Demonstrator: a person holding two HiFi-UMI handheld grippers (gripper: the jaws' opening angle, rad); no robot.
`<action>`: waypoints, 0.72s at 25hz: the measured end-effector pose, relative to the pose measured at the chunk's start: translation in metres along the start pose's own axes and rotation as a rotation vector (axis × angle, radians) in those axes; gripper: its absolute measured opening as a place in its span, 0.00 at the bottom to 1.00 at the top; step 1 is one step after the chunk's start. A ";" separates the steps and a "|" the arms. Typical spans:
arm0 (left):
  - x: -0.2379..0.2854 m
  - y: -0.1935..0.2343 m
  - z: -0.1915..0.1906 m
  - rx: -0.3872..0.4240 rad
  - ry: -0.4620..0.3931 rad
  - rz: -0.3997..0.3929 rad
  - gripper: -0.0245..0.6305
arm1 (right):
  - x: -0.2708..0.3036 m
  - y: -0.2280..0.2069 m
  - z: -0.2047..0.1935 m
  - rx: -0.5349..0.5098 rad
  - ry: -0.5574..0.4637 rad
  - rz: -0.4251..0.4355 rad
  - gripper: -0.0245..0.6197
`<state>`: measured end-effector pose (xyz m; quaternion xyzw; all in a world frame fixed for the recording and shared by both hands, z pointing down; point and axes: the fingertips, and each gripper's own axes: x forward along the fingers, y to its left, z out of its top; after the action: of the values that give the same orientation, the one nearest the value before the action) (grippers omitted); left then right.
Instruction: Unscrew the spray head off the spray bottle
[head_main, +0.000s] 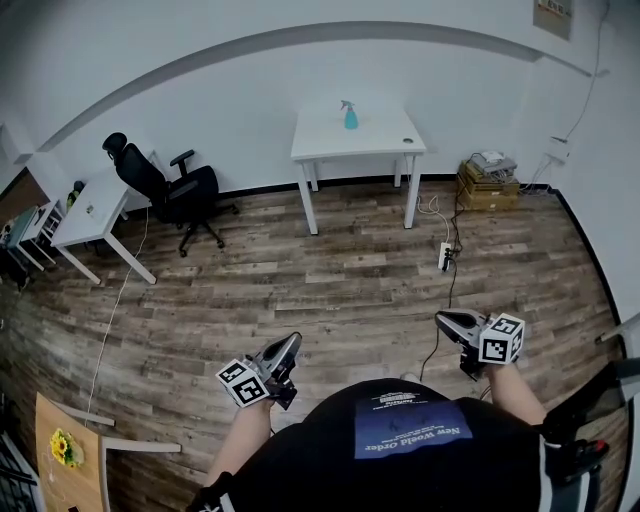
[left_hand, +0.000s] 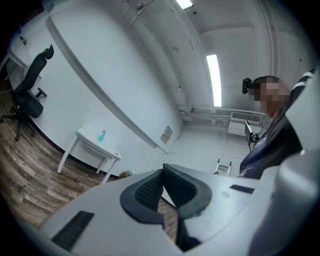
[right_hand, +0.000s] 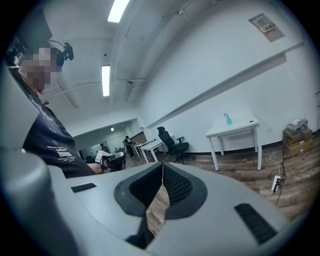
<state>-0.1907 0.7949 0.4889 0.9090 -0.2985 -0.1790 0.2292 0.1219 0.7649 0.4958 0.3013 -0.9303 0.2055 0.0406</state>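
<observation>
My left gripper (head_main: 290, 343) and right gripper (head_main: 445, 320) hang low in front of my body. Both sets of fingers (right_hand: 176, 186) are pressed fully together with nothing between them, since nothing is within reach to take yet. The teal spray bottle (head_main: 350, 116), its spray head (head_main: 346, 103) not yet unscrewed, stands upright on the white surface (head_main: 385, 145) by the far wall, well apart from me across the wooden floor (head_main: 330, 290). The head view lays out that whole gap and the office chair (head_main: 170, 190). The gripper views show the fingers meeting close up, with the bottle only a distant speck.
</observation>
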 end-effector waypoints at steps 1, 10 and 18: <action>0.005 0.002 0.000 0.004 -0.002 0.008 0.04 | 0.002 -0.007 0.002 -0.001 0.001 0.010 0.04; 0.086 0.007 -0.004 0.048 -0.062 0.109 0.04 | 0.009 -0.101 0.048 -0.027 0.023 0.139 0.04; 0.215 -0.006 -0.031 0.037 -0.051 0.084 0.04 | -0.033 -0.199 0.083 -0.034 0.024 0.160 0.04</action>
<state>-0.0102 0.6743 0.4708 0.8950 -0.3454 -0.1867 0.2119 0.2680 0.6028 0.4843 0.2230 -0.9541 0.1960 0.0402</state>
